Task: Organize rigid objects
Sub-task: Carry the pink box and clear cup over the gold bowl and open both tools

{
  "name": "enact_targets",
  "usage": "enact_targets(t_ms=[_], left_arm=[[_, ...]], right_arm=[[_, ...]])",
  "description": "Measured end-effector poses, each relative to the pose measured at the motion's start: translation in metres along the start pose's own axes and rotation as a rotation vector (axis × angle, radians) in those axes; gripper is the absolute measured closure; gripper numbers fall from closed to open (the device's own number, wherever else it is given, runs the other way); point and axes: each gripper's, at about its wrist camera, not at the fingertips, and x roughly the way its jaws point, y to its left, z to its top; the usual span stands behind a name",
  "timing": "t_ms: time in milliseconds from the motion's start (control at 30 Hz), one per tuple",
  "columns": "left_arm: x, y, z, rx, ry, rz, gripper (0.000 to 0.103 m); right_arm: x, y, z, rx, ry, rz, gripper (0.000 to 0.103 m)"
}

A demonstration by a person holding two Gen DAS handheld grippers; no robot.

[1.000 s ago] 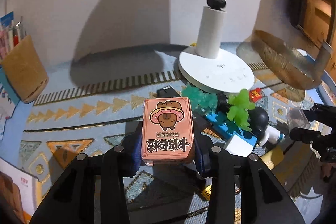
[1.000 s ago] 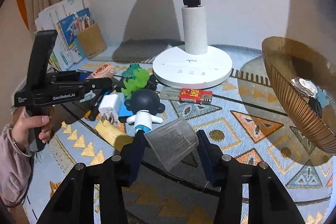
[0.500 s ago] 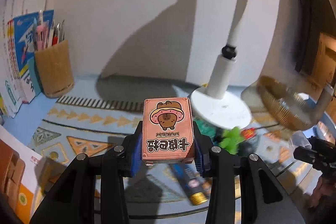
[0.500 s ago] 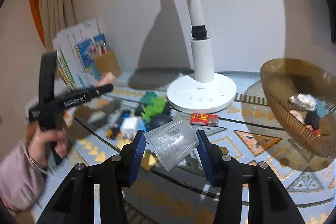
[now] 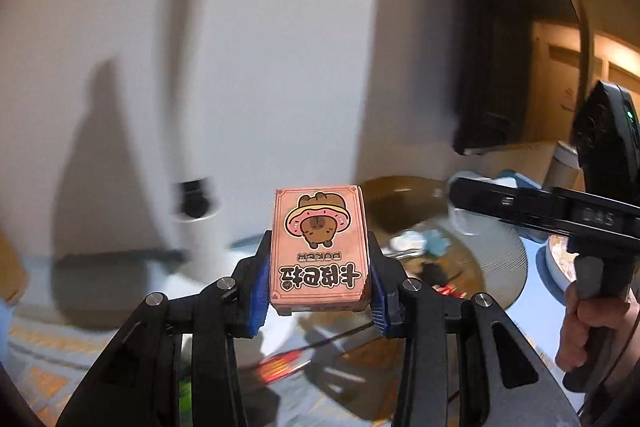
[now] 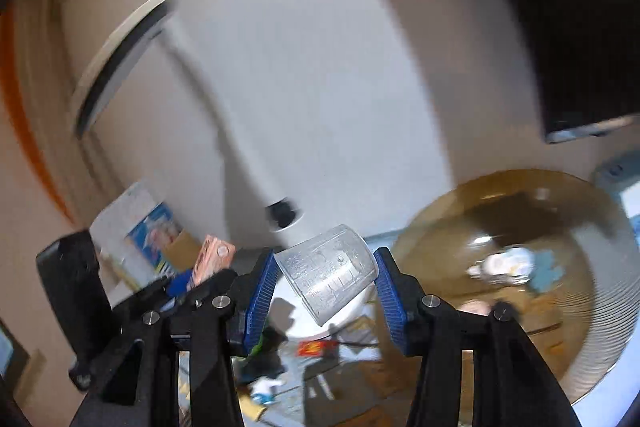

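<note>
A: While the left gripper [image 5: 318, 281] is up in the air, what is it pinching?

B: A pink card box [image 5: 319, 247] with a little bear on it. The blue pads [image 5: 258, 291] press on both of its sides.

A: And the right gripper [image 6: 326, 291]?

B: It squeezes a clear plastic cup [image 6: 328, 277]. The cup is tipped on its side between the blue fingers.

A: What is close by?

B: A big brown ribbed bowl [image 6: 592, 307] sits just to the right of the cup. It has some small things in it, but they are too blurry to name. In the left view the bowl [image 5: 500, 267] is behind the card box, a bit to the right.

A: Is anything in the way?

B: The white lamp pole [image 6: 288, 219] stands behind the cup. Under both grippers, small things lie on the patterned mat [image 5: 44, 367], among them a red one [image 6: 316, 348]. The right gripper's black body [image 5: 532, 205] reaches across above the bowl, held by a hand [image 5: 592, 327].
</note>
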Motion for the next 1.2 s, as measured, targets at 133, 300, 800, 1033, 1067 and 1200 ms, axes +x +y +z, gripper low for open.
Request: enact_targets(t_ms=[133, 300, 800, 1033, 1067, 1200], left_arm=[[0.055, -0.033, 0.006, 0.026, 0.108, -0.05, 0.066], [0.101, -0.059, 0.0, 0.039, 0.183, -0.072, 0.066], [0.082, -0.073, -0.007, 0.057, 0.212, -0.122, 0.001], [0.042, -0.05, -0.012, 0.043, 0.199, -0.048, 0.001], [0.037, -0.042, -0.013, 0.036, 0.2, -0.032, 0.001], [0.003, 0.003, -0.026, -0.025, 0.208, 0.054, 0.001]], right_arm=[[0.004, -0.049, 0.008, 0.096, 0.04, -0.087, 0.055], [0.009, -0.089, 0.005, 0.162, 0.099, -0.169, 0.055], [-0.001, -0.097, 0.008, 0.264, 0.087, -0.081, 0.0], [-0.005, -0.061, 0.006, 0.247, 0.092, -0.045, 0.0], [-0.006, -0.052, 0.004, 0.238, 0.093, -0.046, 0.0], [-0.001, -0.017, -0.006, 0.192, 0.117, -0.032, 0.0]])
